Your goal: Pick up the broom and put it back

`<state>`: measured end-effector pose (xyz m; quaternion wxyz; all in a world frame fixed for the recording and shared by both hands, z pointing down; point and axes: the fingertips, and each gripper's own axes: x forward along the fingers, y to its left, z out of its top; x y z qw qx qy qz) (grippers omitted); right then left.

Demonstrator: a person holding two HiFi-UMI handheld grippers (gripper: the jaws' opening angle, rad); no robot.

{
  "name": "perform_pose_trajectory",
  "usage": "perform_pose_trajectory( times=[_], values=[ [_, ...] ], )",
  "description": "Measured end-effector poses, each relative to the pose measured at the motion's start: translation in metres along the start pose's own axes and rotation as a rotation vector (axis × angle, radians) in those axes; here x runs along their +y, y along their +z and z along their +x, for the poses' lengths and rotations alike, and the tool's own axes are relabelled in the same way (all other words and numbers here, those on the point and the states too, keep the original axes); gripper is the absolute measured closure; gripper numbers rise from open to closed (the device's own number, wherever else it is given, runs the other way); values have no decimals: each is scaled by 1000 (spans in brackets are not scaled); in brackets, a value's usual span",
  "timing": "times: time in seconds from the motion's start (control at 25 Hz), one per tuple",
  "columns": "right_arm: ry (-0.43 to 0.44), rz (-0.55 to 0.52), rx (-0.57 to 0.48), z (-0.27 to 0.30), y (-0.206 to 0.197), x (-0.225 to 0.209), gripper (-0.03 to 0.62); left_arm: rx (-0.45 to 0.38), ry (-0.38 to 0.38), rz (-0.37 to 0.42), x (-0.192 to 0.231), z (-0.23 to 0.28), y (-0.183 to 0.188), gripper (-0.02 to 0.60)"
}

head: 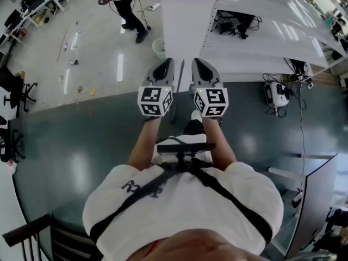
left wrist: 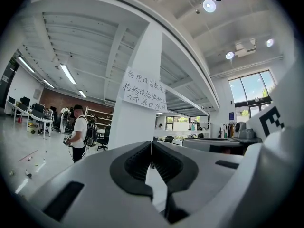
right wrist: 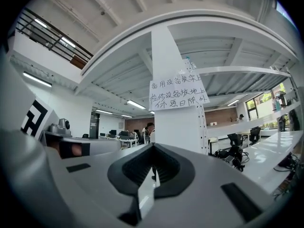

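In the head view my two grippers are held out side by side, level, toward a white pillar [head: 185, 26]. A thin grey rod [head: 177, 91], seemingly the broom's handle, runs between them and touches neither. The left gripper [head: 167, 63] is shut; in the left gripper view its jaws [left wrist: 151, 142] meet with nothing between them. The right gripper [head: 197, 62] is shut too; its jaws [right wrist: 153, 146] meet empty in the right gripper view. I cannot see the broom's head, and neither gripper view shows the rod.
The pillar carries a paper sign [left wrist: 145, 90] with handwriting. A white bucket [head: 158, 47] stands at its left foot. A person [head: 128, 7] stands farther off. White desks [head: 272, 42] and cabled devices [head: 277, 94] lie to the right, an office chair [head: 16, 88] to the left.
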<state>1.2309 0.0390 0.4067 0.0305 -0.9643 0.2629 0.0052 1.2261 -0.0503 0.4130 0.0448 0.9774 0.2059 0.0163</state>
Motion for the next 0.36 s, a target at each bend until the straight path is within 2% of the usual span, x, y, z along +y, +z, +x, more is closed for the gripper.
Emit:
perform_pose_trajectory(
  times=[0.36],
  values=[
    [-44,19,-13,-10,12,-5,586,-4,7,11,-1,-11,10,569]
  ],
)
